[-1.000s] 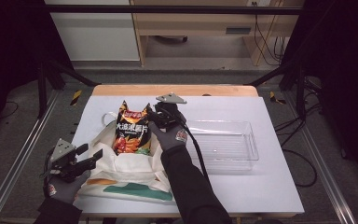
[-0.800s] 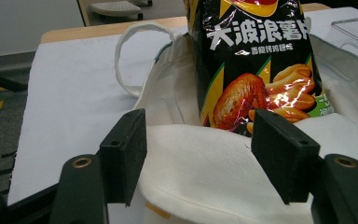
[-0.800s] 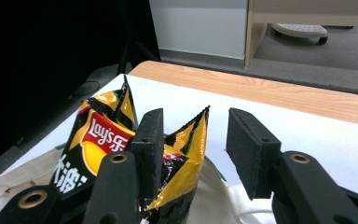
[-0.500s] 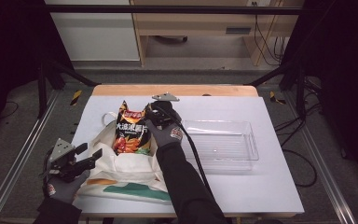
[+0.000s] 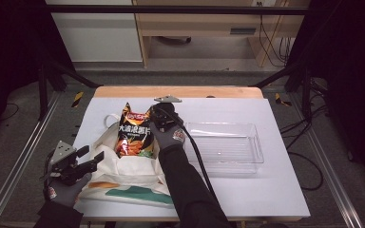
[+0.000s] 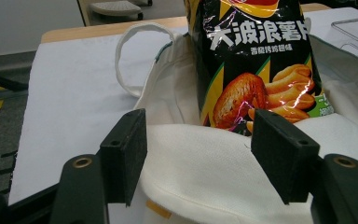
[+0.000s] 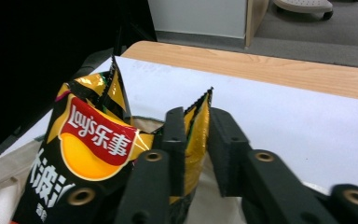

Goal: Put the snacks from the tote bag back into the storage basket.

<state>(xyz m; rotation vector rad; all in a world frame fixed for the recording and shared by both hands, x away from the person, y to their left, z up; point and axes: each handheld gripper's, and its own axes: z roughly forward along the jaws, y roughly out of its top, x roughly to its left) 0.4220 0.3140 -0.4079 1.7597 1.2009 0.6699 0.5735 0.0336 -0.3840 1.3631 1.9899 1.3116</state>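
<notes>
A black Lay's chip bag stands upright in the mouth of a white cloth tote on the white table. My right gripper is at the bag's top right corner. In the right gripper view its jaws have just been closing, and the gripper now pinches the serrated top edge of the chip bag. My left gripper rests at the tote's left rim. It stands open, with the rim of the tote bulging between its pads and the chip bag just beyond.
A clear plastic tray lies right of the tote, its corner also in the left gripper view. The tote's handle loops out on the table at the upper left. A wooden table edge runs along the far side.
My right gripper has slid a little left and down onto the chip bag's top corner, and its jaws have closed on it. The left gripper has stayed put.
</notes>
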